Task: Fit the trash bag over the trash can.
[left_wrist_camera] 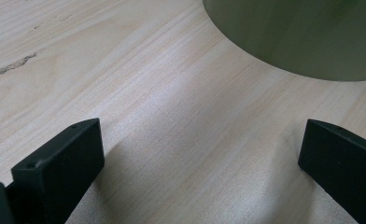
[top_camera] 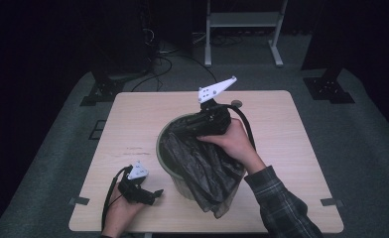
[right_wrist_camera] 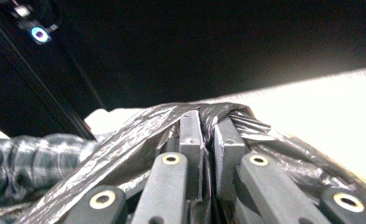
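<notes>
A green round bin (top_camera: 161, 148) stands mid-table, lined with a black plastic bag (top_camera: 202, 168) that spills over its near rim. My right gripper (top_camera: 213, 119) is at the bin's far rim, held in a hand. In the right gripper view its jaws stand almost together, shut on the black bag (right_wrist_camera: 125, 140), whose film drapes over the right gripper (right_wrist_camera: 208, 122). My left gripper (top_camera: 150, 194) rests on the table (top_camera: 133, 119) left of the bin. In its own view the left gripper (left_wrist_camera: 200, 154) is open over bare wood, with the bin wall (left_wrist_camera: 302, 37) ahead.
The light wooden table (left_wrist_camera: 125, 70) has a dark scratch (left_wrist_camera: 8, 70) to the left of the bin. A plaid sleeve (top_camera: 277, 198) reaches in from the bottom right. A white stand (top_camera: 242, 29) and dark stand feet (top_camera: 100, 91) sit on the floor beyond the table.
</notes>
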Action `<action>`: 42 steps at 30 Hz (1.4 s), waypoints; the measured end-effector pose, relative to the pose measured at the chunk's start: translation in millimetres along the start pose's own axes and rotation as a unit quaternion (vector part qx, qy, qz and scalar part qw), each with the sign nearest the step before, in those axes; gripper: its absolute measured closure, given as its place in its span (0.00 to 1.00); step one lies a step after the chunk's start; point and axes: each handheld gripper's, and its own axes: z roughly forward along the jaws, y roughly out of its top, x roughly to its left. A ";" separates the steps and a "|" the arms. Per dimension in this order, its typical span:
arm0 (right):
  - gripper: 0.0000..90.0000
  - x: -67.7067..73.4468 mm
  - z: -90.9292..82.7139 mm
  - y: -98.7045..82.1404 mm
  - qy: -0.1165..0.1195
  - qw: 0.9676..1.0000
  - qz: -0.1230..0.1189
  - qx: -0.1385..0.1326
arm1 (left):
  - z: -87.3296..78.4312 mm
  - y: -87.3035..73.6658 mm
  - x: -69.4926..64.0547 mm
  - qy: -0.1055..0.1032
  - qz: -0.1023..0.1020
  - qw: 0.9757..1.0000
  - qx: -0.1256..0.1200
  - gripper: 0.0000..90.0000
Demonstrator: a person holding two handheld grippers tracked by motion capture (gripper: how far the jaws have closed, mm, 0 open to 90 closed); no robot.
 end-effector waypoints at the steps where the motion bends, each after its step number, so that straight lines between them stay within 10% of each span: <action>1: 0.94 -0.4 -3.9 -3.1 -0.008 1.000 0.001 0.008 | 0.0 0.0 0.0 0.000 0.000 1.000 0.000 0.00; 12: 0.93 1.9 -34.6 -29.0 -0.055 0.997 0.002 0.060 | -0.1 0.0 -0.1 0.001 -0.001 1.000 0.000 0.00; 24: 0.60 -2.0 -67.8 -55.6 -0.103 0.994 0.012 0.034 | -0.1 -0.1 -0.1 0.001 -0.001 1.000 0.000 0.00; 42: 0.57 14.5 -134.8 -106.8 -0.136 0.990 0.034 -0.017 | -0.1 -0.1 -0.1 0.001 -0.001 1.000 0.000 0.00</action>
